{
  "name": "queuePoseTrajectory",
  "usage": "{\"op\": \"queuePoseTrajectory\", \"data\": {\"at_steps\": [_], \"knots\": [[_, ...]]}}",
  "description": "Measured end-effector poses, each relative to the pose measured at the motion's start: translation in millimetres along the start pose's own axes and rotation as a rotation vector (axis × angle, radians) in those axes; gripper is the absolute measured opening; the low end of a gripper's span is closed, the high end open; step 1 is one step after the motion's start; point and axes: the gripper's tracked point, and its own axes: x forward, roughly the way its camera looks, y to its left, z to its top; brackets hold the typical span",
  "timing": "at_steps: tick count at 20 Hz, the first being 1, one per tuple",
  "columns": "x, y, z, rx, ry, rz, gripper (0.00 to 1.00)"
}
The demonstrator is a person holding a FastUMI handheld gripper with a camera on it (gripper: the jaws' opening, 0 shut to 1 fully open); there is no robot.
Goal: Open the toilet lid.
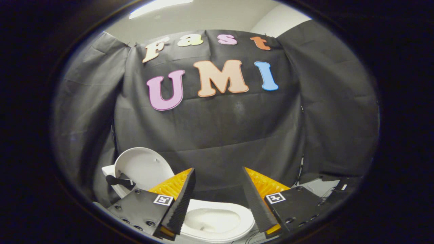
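The toilet lid (142, 167) stood up, leaning back by the tank (107, 170), so the job looked done. The bowl (217, 220) lay bare between the fingers. The gripper (218, 176) was wide apart and held nothing, well clear of the lid.

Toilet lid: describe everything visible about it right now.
The toilet lid is a white, smooth, glossy oval, plastic by the look of it, already raised and standing nearly upright beyond the left finger, its inner face toward the camera. A small nub marks that face. A black strap or tape piece crosses its lower left edge. Below it the open bowl lies between the fingers. The gripper is open, touching nothing.
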Motion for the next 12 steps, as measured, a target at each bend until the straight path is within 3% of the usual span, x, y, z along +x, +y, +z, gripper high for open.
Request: {"op": "queuePoseTrajectory", "data": {"at_steps": [6,12], "knots": [[-11,-28,-27,-0.018,0.080,0.021,0.84],[-16,-40,-48,-0.182,0.136,0.091,0.84]]}}
